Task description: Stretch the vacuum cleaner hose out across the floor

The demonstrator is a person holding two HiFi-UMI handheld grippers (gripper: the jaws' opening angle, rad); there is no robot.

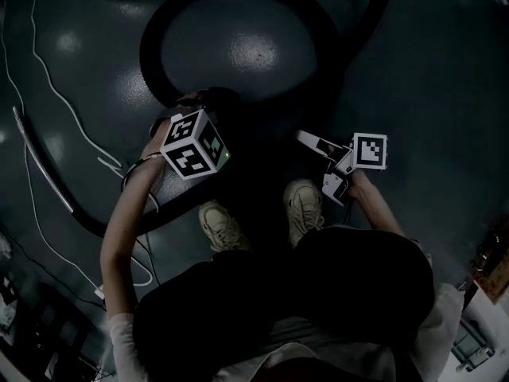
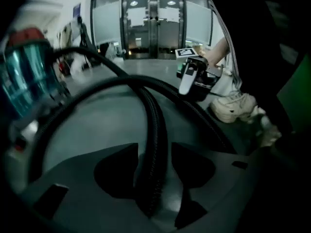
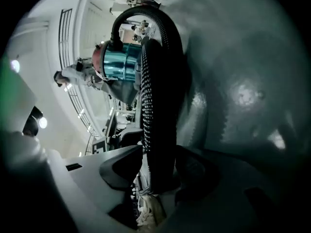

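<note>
The hose (image 2: pixel 156 115) is being clamped between the jaws of the left gripper (image 2: pixel 154 152) — and pinched likewise by the right gripper (image 3: pixel 159 152).

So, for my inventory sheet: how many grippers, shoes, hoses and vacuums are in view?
Grippers: 2, left gripper and right gripper
Shoes: 2
Hose: 1
Vacuum: 1
Total: 6

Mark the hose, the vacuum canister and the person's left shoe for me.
hose (image 1: pixel 153 56), head view, left arc of the loop on the floor.
vacuum canister (image 3: pixel 119 64), right gripper view, teal drum wall.
left shoe (image 1: pixel 221 228), head view, top of the shoe.
</note>
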